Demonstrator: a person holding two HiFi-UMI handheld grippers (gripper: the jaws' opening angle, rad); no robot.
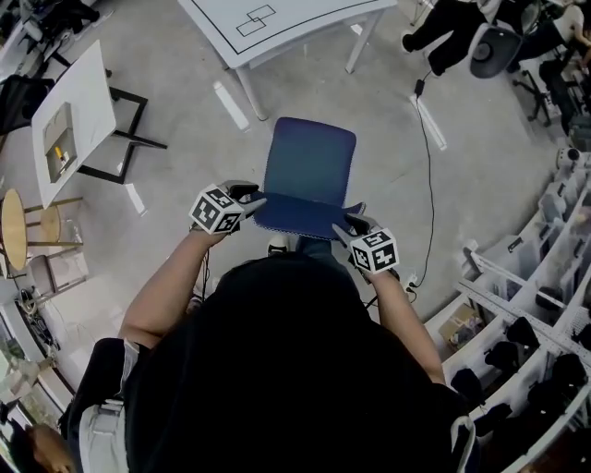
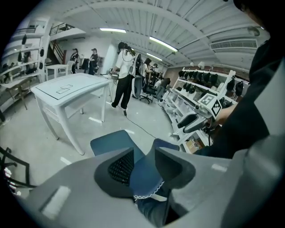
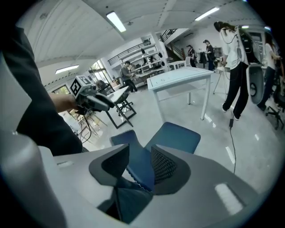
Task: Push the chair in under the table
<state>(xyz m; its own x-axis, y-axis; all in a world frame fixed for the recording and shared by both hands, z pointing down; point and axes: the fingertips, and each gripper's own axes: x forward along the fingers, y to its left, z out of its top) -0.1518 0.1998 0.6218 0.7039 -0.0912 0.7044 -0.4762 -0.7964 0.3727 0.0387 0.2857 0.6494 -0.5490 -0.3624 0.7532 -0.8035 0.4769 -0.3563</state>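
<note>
Blue fabric chair (image 1: 309,162) at frame centre, well short of white table (image 1: 277,28) at top. Left gripper (image 1: 253,201) and right gripper (image 1: 351,223): jaws part-open, straddling backrest (image 1: 305,214) top edge, apparently unclamped. Step: taking hold. Next: close the 2 grippers, push chair toward table.

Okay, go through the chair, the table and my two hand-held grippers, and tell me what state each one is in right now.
chair, upright, standing apart from the table, not yet pushed under it.
table, upright on its legs, ahead of the chair.
left hand-held gripper, open, top edge of the chair's back between its jaws.
right hand-held gripper, open, top edge of the chair's back between its jaws.
</note>
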